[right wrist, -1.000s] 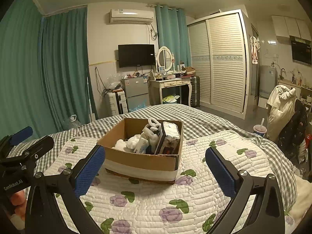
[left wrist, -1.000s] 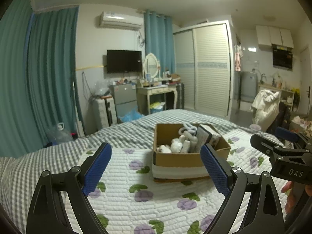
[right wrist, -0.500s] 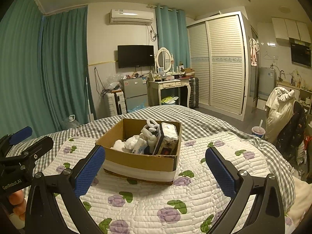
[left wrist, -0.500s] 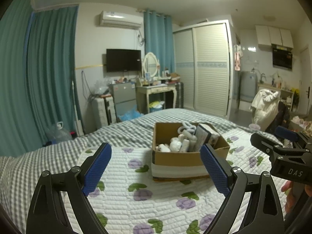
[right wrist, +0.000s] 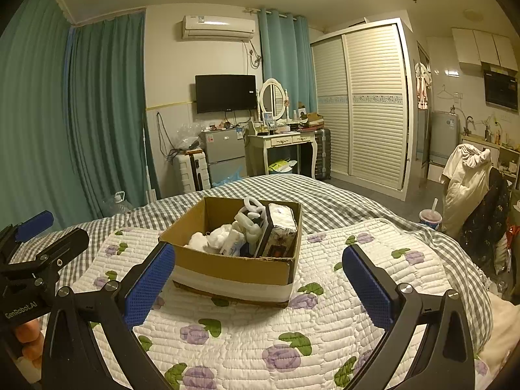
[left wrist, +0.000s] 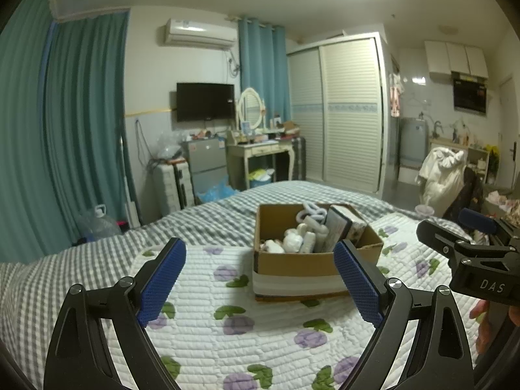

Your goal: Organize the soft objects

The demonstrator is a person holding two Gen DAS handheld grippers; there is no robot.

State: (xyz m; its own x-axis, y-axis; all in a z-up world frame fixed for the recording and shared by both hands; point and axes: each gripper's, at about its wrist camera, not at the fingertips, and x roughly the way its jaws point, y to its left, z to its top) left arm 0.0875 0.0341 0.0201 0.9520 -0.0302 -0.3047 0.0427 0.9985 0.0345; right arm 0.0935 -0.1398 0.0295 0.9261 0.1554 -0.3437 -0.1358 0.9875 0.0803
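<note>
Soft toys (right wrist: 217, 239) and other soft bits sit inside a cardboard box (right wrist: 234, 266) on the bed, and neither of my grippers holds any of them. My left gripper (left wrist: 260, 279) hangs with its blue pads spread wide, empty, the box just beyond its right pad. My right gripper (right wrist: 258, 284) is spread wide and empty too, the box ahead between its pads and nearer the left one.

Over the last second almost nothing has changed: both grippers have stayed wide apart and level, and the box has only drifted a touch in each view. I read that as holding off, not reaching. With everything soft already in the box and nothing loose on the quilt, this fits either a sorted box or one waiting to be emptied; I cannot tell which.

Beside the white toys a wrapped tissue pack (right wrist: 282, 227) stands on end against the box's right wall. The box rests on a white quilt (right wrist: 247, 334) with purple flowers, laid over a grey checked bedspread (left wrist: 208, 217). Beyond are teal curtains (right wrist: 100, 113), a wall television (right wrist: 225, 93), a dressing table (right wrist: 282, 141) and a slatted wardrobe (right wrist: 367, 104).
</note>
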